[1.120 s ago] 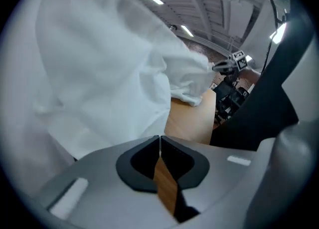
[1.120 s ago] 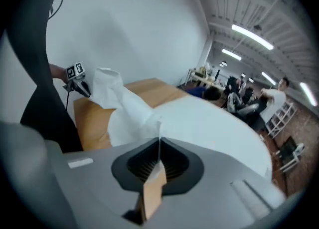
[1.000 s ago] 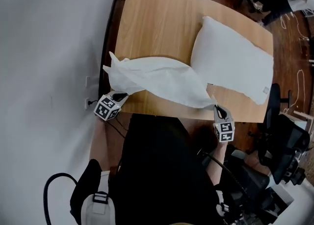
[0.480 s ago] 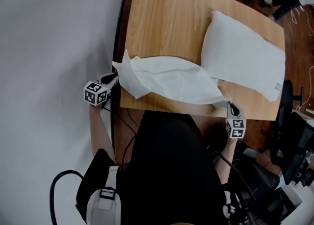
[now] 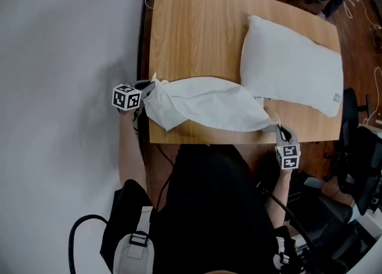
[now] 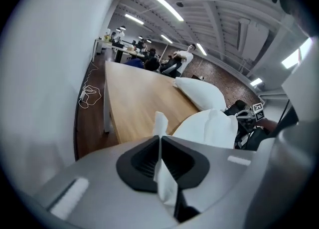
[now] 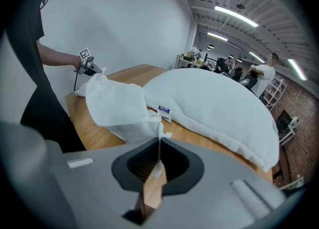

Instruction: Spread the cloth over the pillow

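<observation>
A white cloth (image 5: 206, 104) hangs stretched across the near half of the wooden table (image 5: 191, 34), held at both ends. My left gripper (image 5: 149, 85) is shut on the cloth's left corner (image 6: 160, 123) just off the table's left edge. My right gripper (image 5: 278, 127) is shut on the cloth's right corner (image 7: 158, 128) at the table's near edge. The white pillow (image 5: 292, 73) lies at the far right of the table, and the cloth's right end touches its near left side. In the right gripper view the pillow (image 7: 219, 108) fills the middle, the bunched cloth (image 7: 117, 106) to its left.
A white wall (image 5: 59, 58) runs close along the table's left side. Office chairs (image 5: 352, 171) and cables stand to the right on the dark floor. The far left part of the tabletop (image 5: 185, 22) is bare wood. People sit at distant desks (image 6: 144, 58).
My left gripper has moved slightly right and farther along the table's left edge, drawing the cloth's corner with it. The right gripper has stayed at the near edge.
</observation>
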Demonstrator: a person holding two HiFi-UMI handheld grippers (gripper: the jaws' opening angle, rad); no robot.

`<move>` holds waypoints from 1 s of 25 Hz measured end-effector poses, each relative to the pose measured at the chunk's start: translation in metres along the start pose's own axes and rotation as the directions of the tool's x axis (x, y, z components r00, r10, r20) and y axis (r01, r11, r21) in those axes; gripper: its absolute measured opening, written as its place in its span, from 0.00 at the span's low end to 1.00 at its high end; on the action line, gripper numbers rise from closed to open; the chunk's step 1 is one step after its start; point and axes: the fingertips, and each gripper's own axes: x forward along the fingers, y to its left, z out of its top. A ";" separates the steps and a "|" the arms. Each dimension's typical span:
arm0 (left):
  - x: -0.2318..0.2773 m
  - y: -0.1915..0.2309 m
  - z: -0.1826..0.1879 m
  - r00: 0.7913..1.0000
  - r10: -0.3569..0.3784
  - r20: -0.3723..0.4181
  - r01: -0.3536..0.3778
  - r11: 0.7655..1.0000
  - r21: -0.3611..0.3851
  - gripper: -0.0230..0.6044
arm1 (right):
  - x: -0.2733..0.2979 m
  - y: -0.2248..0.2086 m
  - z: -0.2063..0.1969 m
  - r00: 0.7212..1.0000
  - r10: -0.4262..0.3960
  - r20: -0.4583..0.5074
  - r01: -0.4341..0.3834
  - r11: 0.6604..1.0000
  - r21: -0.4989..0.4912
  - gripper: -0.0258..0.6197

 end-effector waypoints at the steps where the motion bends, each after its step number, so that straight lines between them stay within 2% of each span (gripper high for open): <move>1: -0.004 -0.007 0.002 1.000 -0.007 0.029 0.007 1.000 -0.003 0.06 | -0.005 0.001 0.000 1.000 -0.007 -0.003 0.007 1.000 0.001 0.05; 4: -0.023 -0.026 0.023 0.991 -0.025 0.133 0.024 1.000 0.013 0.05 | -0.035 -0.003 -0.002 0.998 -0.052 -0.021 0.052 0.998 0.028 0.05; 5: -0.047 -0.026 0.037 0.981 -0.012 0.191 0.009 1.000 0.013 0.05 | -0.039 0.002 0.000 0.998 -0.054 -0.022 0.055 0.998 0.040 0.05; 6: -0.083 -0.025 0.050 0.964 0.021 0.267 -0.023 1.000 0.004 0.05 | -0.035 0.013 0.007 0.999 -0.033 -0.011 0.034 0.998 0.046 0.05; 7: -0.117 -0.024 0.060 0.931 0.058 0.359 -0.057 0.998 -0.014 0.05 | -0.024 0.025 0.016 1.000 0.008 0.022 -0.009 0.999 0.038 0.06; 8: -0.139 -0.026 0.066 0.886 0.080 0.457 -0.072 0.997 -0.036 0.05 | -0.014 0.035 0.020 0.996 0.062 0.065 -0.064 0.998 0.019 0.06; 10: -0.140 -0.039 0.067 0.778 0.064 0.626 -0.018 0.997 -0.080 0.05 | -0.009 0.045 -0.001 0.980 0.179 0.089 -0.179 0.984 -0.004 0.09; 11: -0.134 -0.044 0.064 0.728 0.047 0.684 0.028 0.995 -0.099 0.05 | -0.011 0.049 -0.021 0.970 0.235 0.061 -0.235 0.972 0.003 0.20; 12: -0.133 -0.047 0.060 0.689 0.039 0.724 0.066 0.991 -0.116 0.05 | -0.015 0.054 -0.041 0.960 0.280 0.023 -0.280 0.960 0.019 0.31; 13: -0.137 -0.048 0.056 0.664 0.040 0.746 0.089 0.987 -0.132 0.05 | -0.020 0.057 -0.060 0.952 0.306 -0.011 -0.306 0.951 0.041 0.36; 14: -0.143 -0.048 0.052 0.653 0.046 0.756 0.097 0.985 -0.144 0.05 | -0.024 0.056 -0.074 0.950 0.310 -0.031 -0.307 0.949 0.070 0.39; 16: -0.150 -0.051 0.046 0.654 0.052 0.755 0.091 0.985 -0.146 0.05 | -0.029 0.042 -0.092 0.962 0.270 -0.033 -0.264 0.957 0.120 0.39; 19: -0.151 -0.057 0.047 0.661 0.041 0.749 0.081 0.989 -0.126 0.05 | -0.032 0.020 -0.080 0.976 0.217 0.025 -0.218 0.964 0.153 0.39; 21: -0.149 -0.060 0.049 0.668 0.031 0.743 0.076 0.991 -0.110 0.05 | -0.027 0.010 -0.056 0.971 0.215 0.110 -0.237 0.931 0.278 0.36; 23: -0.143 -0.067 0.051 0.675 0.019 0.737 0.071 0.993 -0.091 0.05 | -0.014 0.003 -0.032 0.956 0.217 0.197 -0.282 0.864 0.417 0.35; 24: -0.141 -0.072 0.052 0.677 0.014 0.735 0.067 0.994 -0.081 0.05 | -0.005 0.004 -0.023 0.949 0.232 0.215 -0.307 0.841 0.446 0.35; 25: -0.141 -0.076 0.054 0.678 0.010 0.735 0.063 0.996 -0.071 0.05 | 0.006 0.011 -0.016 0.944 0.259 0.205 -0.325 0.836 0.441 0.35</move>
